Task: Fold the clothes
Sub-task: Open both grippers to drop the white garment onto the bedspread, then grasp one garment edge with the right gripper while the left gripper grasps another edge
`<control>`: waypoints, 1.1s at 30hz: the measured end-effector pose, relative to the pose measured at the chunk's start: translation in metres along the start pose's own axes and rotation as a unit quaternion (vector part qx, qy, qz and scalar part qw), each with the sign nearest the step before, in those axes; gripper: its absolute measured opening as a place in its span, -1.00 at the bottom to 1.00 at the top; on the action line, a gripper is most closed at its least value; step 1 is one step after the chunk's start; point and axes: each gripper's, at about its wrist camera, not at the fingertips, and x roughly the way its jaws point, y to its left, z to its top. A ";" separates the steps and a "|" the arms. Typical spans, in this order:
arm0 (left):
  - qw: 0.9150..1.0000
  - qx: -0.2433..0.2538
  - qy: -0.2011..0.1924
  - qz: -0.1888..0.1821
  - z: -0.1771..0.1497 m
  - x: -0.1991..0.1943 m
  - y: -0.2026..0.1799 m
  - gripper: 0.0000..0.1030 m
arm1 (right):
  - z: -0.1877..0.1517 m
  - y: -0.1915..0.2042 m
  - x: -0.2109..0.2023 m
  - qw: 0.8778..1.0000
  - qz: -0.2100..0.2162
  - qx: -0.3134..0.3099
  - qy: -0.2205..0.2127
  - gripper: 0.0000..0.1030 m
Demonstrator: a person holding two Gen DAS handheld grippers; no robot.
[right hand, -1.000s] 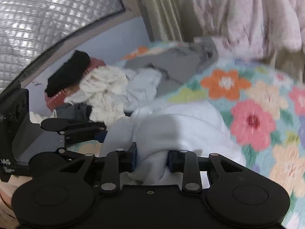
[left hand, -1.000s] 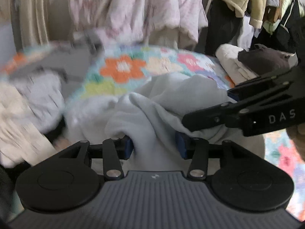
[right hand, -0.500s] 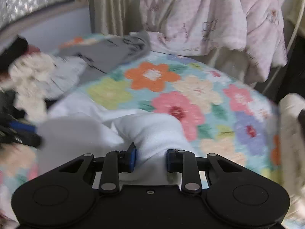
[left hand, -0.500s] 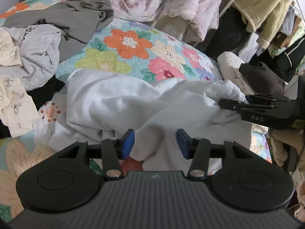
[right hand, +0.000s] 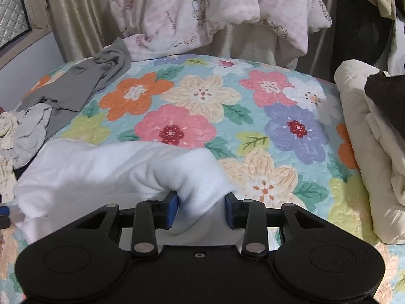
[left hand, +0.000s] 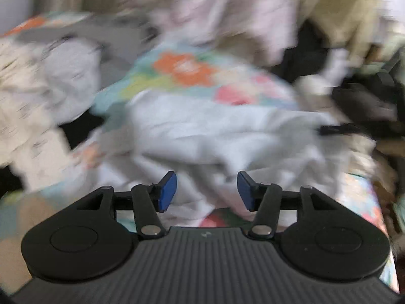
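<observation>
- No brand name or label can be read in either view; the pink hanging blanket (right hand: 202,12) has small dark writing and little drawings, too tiny to read.
- The white fleece garment (right hand: 114,172) lies on the flowered quilt (right hand: 253,116), at about 9 o'clock in the right wrist view.
- Its long side runs from 9 o'clock to 3 o'clock, and one rolled end pokes toward 5 o'clock.
- The right gripper (right hand: 201,210) has that rolled end between its blue pads. Its jaws have just been opening, and the right pad looks a bit off the cloth.
- The left wrist view is very blurry. The left gripper (left hand: 206,190) sits over the same white fleece garment (left hand: 215,131).
- Its jaws have just been opening too. They stand apart, with cloth under the gap and the pads not pressing it.
- A gray shirt (right hand: 76,88) lies crumpled at 10 o'clock.
- A folded cream blanket (right hand: 367,152) sits at 3 o'clock.
</observation>
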 end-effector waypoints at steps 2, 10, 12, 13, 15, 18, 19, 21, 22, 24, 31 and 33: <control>1.000 -0.020 -0.001 -0.011 -0.007 0.000 0.016 0.19 | 0.002 0.011 -0.007 1.000 -0.004 -0.030 0.003 -0.12; 0.998 -0.061 0.017 0.018 -0.025 0.025 0.047 0.19 | 0.015 0.025 -0.028 0.996 0.014 -0.092 0.000 0.02; 0.997 -0.065 0.028 0.020 -0.024 0.036 0.047 0.20 | 0.009 0.028 -0.027 0.996 0.037 -0.078 0.015 0.02; 0.997 -0.063 0.034 0.026 -0.022 0.041 0.045 0.20 | 0.006 0.030 -0.027 0.996 0.048 -0.070 0.023 0.02; 0.996 -0.048 0.061 0.036 -0.013 0.053 0.039 0.20 | -0.004 0.032 -0.024 0.997 0.062 -0.027 0.032 0.02; 0.997 -0.010 0.058 0.042 -0.009 0.064 0.032 0.23 | -0.020 0.042 -0.010 0.994 0.093 0.020 0.057 0.01; 0.998 -0.016 0.056 0.035 -0.011 0.068 0.035 0.26 | -0.023 0.048 -0.005 0.992 0.102 0.006 0.076 0.01; 0.998 -0.024 0.053 0.031 -0.016 0.073 0.037 0.33 | -0.026 0.059 -0.006 0.988 0.113 -0.042 0.100 0.02; 0.998 -0.022 0.051 0.033 -0.017 0.075 0.036 0.33 | -0.027 0.065 -0.008 0.985 0.120 -0.064 0.110 0.02; 0.998 -0.017 0.045 0.038 -0.016 0.077 0.031 0.33 | -0.031 0.068 -0.015 0.982 0.136 -0.068 0.110 0.02; 0.993 -0.032 0.069 0.086 -0.013 0.061 0.014 0.33 | -0.087 0.075 -0.065 0.989 0.077 -0.116 0.044 0.02; 0.990 -0.070 0.085 0.089 -0.024 0.040 0.010 0.33 | -0.108 0.071 -0.075 0.991 0.069 -0.112 0.010 0.02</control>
